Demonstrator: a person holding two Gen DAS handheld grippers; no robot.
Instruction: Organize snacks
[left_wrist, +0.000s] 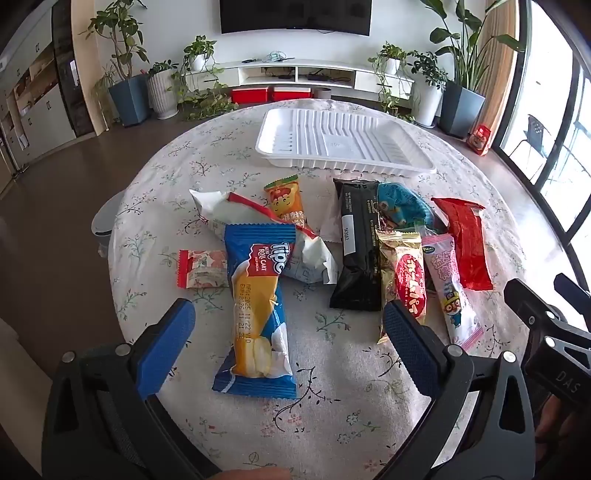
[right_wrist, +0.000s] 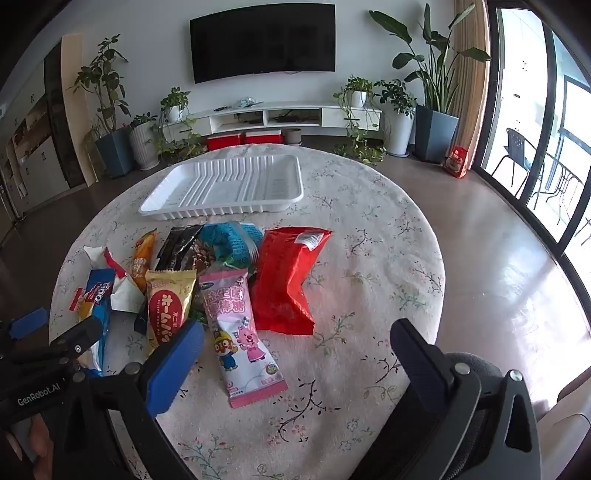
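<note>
- Your left gripper (left_wrist: 288, 325) has its jaws spread wide, with nothing pressed between them; it tilts down over the floral tablecloth (left_wrist: 332, 398).
- The blue Tipo roll cake packet (left_wrist: 258, 314) lies lengthwise in the gap between those jaws, apart from both blue pads (left_wrist: 166, 343).
- Just ahead of the left jaw sits a small red-edged wrapper (left_wrist: 201, 268); ahead of the gap are a crumpled white packet (left_wrist: 236, 214) and an orange packet (left_wrist: 286, 199).
- By the right jaw tip lies the gold packet (left_wrist: 402, 280), with the black packet (left_wrist: 360, 243) beside it.
- Your right gripper (right_wrist: 295, 343) also stands wide apart and grips nothing.
- The pink packet (right_wrist: 238, 332) lies in that gap, closer to the left jaw than to the right; I cannot tell whether it touches the left pad.
- Ahead of the gap lies the red bag (right_wrist: 288, 277), and beyond it a teal packet (right_wrist: 231, 240).
- The white ribbed tray (right_wrist: 229, 188) sits well ahead of both pairs of jaws, past the pile, with no snacks in it.
</note>
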